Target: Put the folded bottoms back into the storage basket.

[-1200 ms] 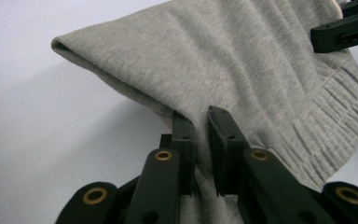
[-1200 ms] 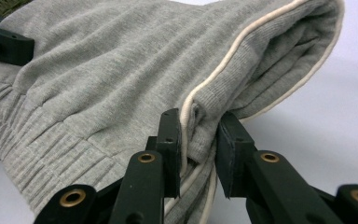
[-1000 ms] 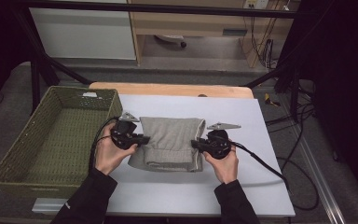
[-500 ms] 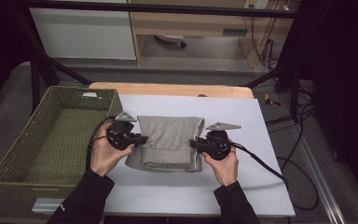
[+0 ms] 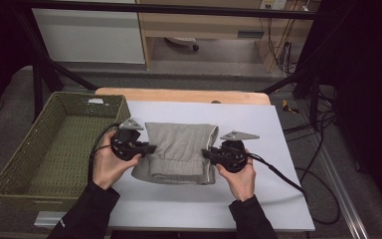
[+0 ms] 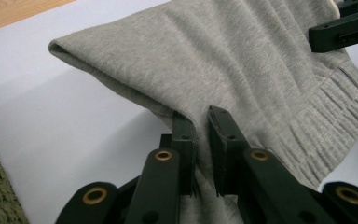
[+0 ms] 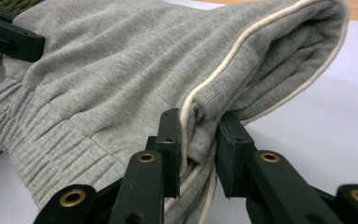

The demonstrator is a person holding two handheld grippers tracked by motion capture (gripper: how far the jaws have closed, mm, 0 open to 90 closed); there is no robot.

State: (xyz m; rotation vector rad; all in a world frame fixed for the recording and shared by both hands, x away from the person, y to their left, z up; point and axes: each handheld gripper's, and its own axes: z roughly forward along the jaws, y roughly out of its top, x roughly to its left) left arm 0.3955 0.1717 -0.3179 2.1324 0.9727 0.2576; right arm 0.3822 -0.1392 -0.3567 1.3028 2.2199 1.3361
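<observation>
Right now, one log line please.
left hand-held gripper: shut on grey garment | right hand-held gripper: shut on grey garment | basket: empty

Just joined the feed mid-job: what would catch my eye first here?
A folded grey garment lies mid-table on the white sheet, pinched at its left edge by the left gripper and at its right by the right gripper. A green woven basket sits left of it.

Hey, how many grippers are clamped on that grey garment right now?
2. The left gripper is shut on the left edge of the folded grey garment, beside the basket; the right gripper is shut on its right edge.
</observation>
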